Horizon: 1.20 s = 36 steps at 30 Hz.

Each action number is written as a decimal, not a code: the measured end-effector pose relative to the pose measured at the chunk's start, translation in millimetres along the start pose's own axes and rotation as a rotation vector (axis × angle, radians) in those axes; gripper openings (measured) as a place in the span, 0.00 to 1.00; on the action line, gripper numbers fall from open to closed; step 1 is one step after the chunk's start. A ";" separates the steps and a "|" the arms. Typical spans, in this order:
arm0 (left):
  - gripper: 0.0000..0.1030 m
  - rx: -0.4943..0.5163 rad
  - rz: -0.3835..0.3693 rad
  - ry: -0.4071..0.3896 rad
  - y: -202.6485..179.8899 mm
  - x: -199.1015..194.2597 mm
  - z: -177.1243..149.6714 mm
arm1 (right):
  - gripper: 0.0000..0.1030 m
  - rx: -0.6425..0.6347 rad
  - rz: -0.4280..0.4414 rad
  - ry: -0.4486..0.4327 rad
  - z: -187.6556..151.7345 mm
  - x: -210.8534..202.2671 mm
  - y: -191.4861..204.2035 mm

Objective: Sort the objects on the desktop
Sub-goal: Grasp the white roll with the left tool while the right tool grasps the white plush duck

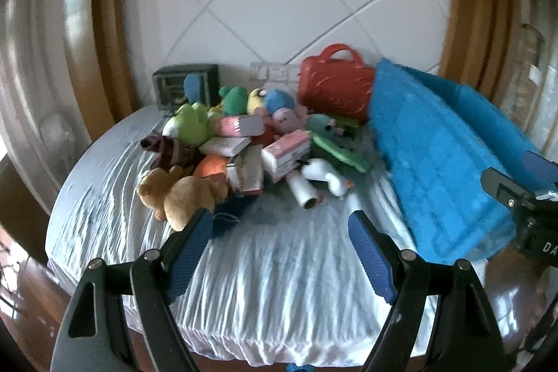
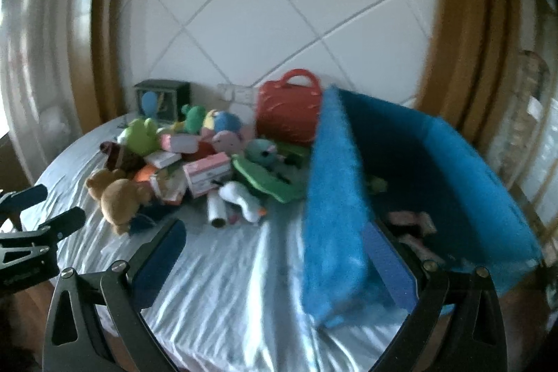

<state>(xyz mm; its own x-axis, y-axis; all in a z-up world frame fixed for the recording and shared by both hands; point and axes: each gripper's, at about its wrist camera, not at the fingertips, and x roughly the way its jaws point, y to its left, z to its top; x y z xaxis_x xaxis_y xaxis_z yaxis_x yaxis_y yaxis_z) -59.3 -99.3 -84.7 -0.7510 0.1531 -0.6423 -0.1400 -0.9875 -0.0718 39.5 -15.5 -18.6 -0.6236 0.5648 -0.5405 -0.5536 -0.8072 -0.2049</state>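
Note:
A heap of plush toys and small boxes lies on the round white-clothed table (image 1: pixel 265 271). It includes a brown bear (image 1: pixel 181 194), a green frog (image 1: pixel 190 124), a pink box (image 1: pixel 286 152), a white goose (image 1: pixel 327 176) and a white roll (image 1: pixel 303 190). My left gripper (image 1: pixel 279 250) is open above bare cloth, just short of the heap. My right gripper (image 2: pixel 275 264) is open too. The near wall of a blue fuzzy bin (image 2: pixel 334 215) stands between its fingers without being pressed. The bin holds pink boxes (image 2: pixel 411 222) and a small green toy (image 2: pixel 376 185).
A red handbag (image 1: pixel 334 86) and a dark box (image 1: pixel 185 86) stand at the back against the tiled wall. The blue bin (image 1: pixel 446 162) fills the table's right side. Brown wooden frames rise on both sides. The left gripper (image 2: pixel 35 222) shows at the right view's left edge.

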 end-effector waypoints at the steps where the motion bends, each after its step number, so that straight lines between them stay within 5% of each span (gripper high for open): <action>1: 0.78 -0.002 0.005 0.011 4.3 9.0 0.8 | 1.00 0.013 0.033 0.005 4.5 11.6 5.0; 5: 0.78 -0.014 0.056 0.089 21.3 67.8 14.4 | 1.00 -0.002 0.126 0.065 19.0 86.1 21.1; 6: 0.78 0.058 -0.044 0.112 24.5 80.4 16.3 | 1.00 0.000 0.141 0.084 20.1 98.6 21.8; 15: 0.78 0.017 -0.043 0.292 13.1 202.4 16.4 | 1.00 -0.031 0.195 0.336 4.1 258.4 40.0; 29: 0.70 0.112 -0.175 0.449 -60.4 348.2 9.7 | 1.00 0.031 0.083 0.433 -27.3 351.8 25.2; 36: 0.69 0.115 -0.255 0.463 -84.7 383.0 5.9 | 0.82 0.100 0.067 0.464 -43.4 381.3 6.9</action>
<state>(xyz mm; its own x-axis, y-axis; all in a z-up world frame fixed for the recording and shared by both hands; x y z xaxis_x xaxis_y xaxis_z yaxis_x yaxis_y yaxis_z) -338.9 43.2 -320.2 -0.3245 0.3304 -0.8863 -0.3700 -0.9067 -0.2025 -178.2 186.8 -261.5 -0.3602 0.3580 -0.8615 -0.5852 -0.8059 -0.0902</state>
